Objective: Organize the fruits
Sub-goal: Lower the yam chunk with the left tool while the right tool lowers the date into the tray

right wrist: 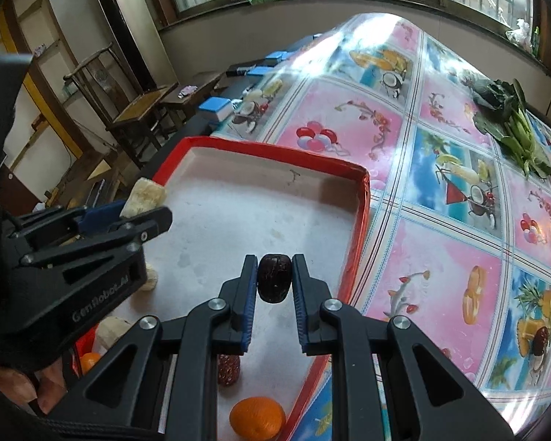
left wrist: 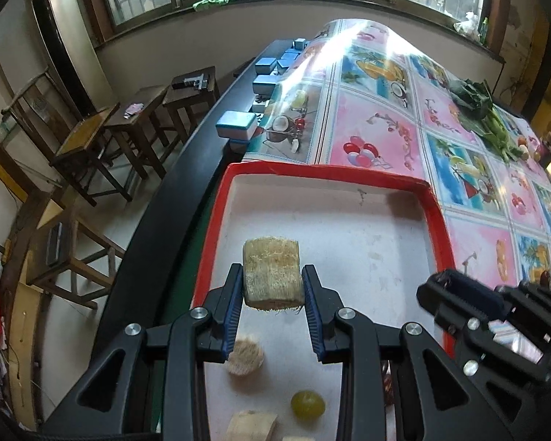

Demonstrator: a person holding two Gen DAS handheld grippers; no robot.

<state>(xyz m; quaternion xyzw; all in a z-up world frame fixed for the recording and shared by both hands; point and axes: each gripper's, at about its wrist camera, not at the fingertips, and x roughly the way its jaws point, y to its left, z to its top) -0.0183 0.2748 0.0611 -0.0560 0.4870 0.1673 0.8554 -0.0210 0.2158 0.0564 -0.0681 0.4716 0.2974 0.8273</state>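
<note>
Left gripper (left wrist: 272, 286) pinching fibrous cane chunk (left wrist: 272, 275) (stiff, light) over tray (left wrist: 437, 220) left edge; right gripper (right wrist: 274, 283) pinching dark wrinkled date (right wrist: 273, 277), probably soft, mid-body grip.

Red-rimmed white tray (left wrist: 435, 220), pink-and-blue fruit-print tablecloth (left wrist: 371, 125), tan sugarcane piece (left wrist: 272, 275), dark maroon date (right wrist: 273, 277), orange (right wrist: 257, 417)

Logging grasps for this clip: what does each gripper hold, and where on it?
Left gripper clamps the tan fibrous chunk by its sides. Right gripper pinches the dark date across its sides.
</note>
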